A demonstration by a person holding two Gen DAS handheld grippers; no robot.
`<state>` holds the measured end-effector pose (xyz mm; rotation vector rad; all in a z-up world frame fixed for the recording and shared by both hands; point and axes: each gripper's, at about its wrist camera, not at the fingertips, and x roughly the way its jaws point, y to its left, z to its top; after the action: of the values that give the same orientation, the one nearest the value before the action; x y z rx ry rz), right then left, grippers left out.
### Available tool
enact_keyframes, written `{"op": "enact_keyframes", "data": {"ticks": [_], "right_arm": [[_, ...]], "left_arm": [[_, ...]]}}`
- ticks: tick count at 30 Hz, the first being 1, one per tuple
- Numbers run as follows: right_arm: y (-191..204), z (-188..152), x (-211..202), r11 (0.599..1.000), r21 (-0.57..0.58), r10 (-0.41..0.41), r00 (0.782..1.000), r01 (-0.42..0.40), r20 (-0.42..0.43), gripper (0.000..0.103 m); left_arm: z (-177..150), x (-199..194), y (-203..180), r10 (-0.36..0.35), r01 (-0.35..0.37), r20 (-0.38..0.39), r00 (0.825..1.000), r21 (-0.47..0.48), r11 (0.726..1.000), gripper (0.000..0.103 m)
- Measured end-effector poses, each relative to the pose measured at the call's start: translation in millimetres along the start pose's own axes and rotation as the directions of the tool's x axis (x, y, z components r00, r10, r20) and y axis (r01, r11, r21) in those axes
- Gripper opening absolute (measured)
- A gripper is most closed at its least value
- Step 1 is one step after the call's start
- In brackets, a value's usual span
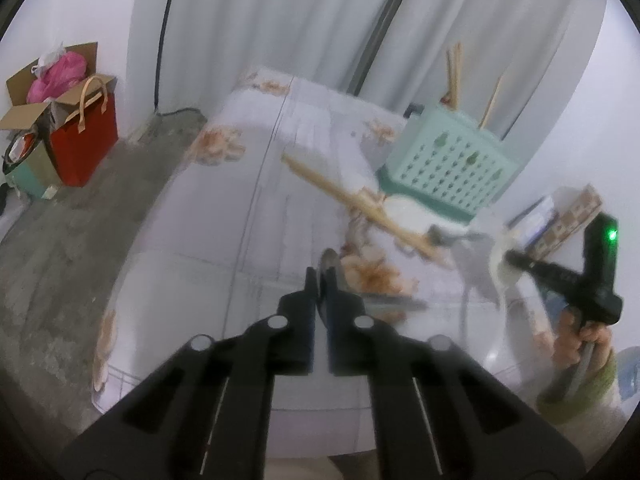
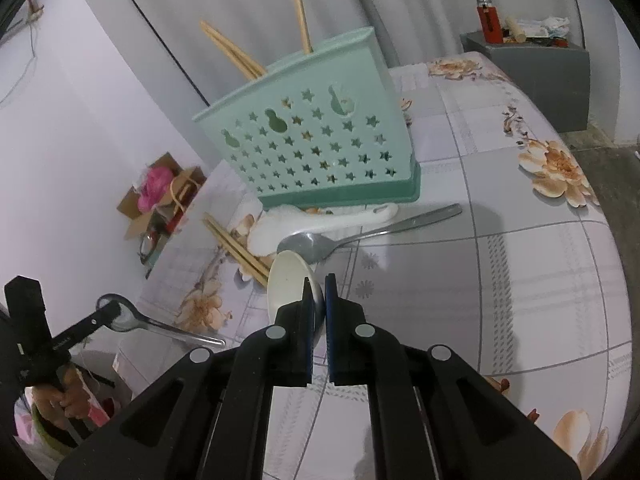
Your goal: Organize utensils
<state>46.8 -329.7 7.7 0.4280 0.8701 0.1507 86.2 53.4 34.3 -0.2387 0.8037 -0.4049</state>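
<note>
My left gripper [image 1: 320, 276] is shut on a metal spoon [image 1: 329, 259]; its bowl pokes out past the fingertips and its handle runs off to the right. In the right wrist view, that spoon [image 2: 120, 314] hangs at the table's left edge. My right gripper [image 2: 318, 284] is shut on a white ceramic spoon [image 2: 290, 280], bowl up. The teal utensil holder [image 2: 312, 132] stands behind, with chopsticks [image 2: 299, 8] sticking out. On the cloth before it lie loose chopsticks [image 2: 236, 246], another white spoon [image 2: 324, 220] and a second metal spoon [image 2: 360, 236].
A flowered cloth covers the table [image 2: 500, 260]. On the floor to the left stand a red bag [image 1: 84, 140] and an open cardboard box [image 1: 40, 92]. A grey box [image 2: 536, 72] with small items sits past the far right corner. A hand [image 1: 592, 336] grips the right tool.
</note>
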Motion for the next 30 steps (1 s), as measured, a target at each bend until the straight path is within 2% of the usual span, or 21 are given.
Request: {"op": "enact_keyframes", "data": {"ticks": [4, 8, 11, 17, 20, 21, 26, 28, 30], "right_arm": [[-2, 3, -7, 1.000, 0.010, 0.003, 1.000, -0.003, 0.027, 0.005], [-5, 5, -13, 1.000, 0.020, 0.007, 0.999, -0.008, 0.049, 0.005], [-8, 7, -17, 1.000, 0.025, 0.011, 0.998, -0.012, 0.067, 0.005], [-14, 8, -25, 0.999, 0.034, 0.029, 0.995, -0.032, 0.091, 0.005], [-20, 8, -28, 0.998, 0.042, 0.035, 0.994, -0.039, 0.099, 0.005], [-21, 8, -29, 0.998, 0.044, 0.036, 0.994, -0.040, 0.101, 0.005], [-31, 7, -33, 0.998, 0.056, 0.032, 0.994, -0.038, 0.107, 0.005], [-35, 6, -33, 0.998, 0.060, 0.024, 0.994, -0.031, 0.104, 0.005], [-40, 5, -33, 0.998, 0.063, 0.016, 0.995, -0.023, 0.102, 0.005]], "left_arm": [[15, -15, -8, -0.008, 0.007, 0.060, 0.998, 0.013, 1.000, 0.001], [37, -30, -17, -0.046, 0.044, 0.125, 0.991, 0.020, 0.999, 0.001], [60, -42, -27, -0.074, 0.066, 0.196, 0.978, 0.047, 0.997, 0.001], [117, -63, -65, -0.117, 0.075, 0.360, 0.926, 0.131, 0.989, 0.001], [143, -59, -90, -0.110, 0.032, 0.408, 0.906, 0.193, 0.981, 0.001], [147, -55, -96, -0.107, 0.022, 0.408, 0.907, 0.208, 0.978, 0.001], [168, -22, -125, -0.056, -0.049, 0.347, 0.936, 0.286, 0.957, 0.001], [173, -6, -137, -0.029, -0.078, 0.310, 0.950, 0.326, 0.942, 0.001], [173, 8, -148, 0.011, -0.124, 0.294, 0.956, 0.370, 0.921, 0.001]]}}
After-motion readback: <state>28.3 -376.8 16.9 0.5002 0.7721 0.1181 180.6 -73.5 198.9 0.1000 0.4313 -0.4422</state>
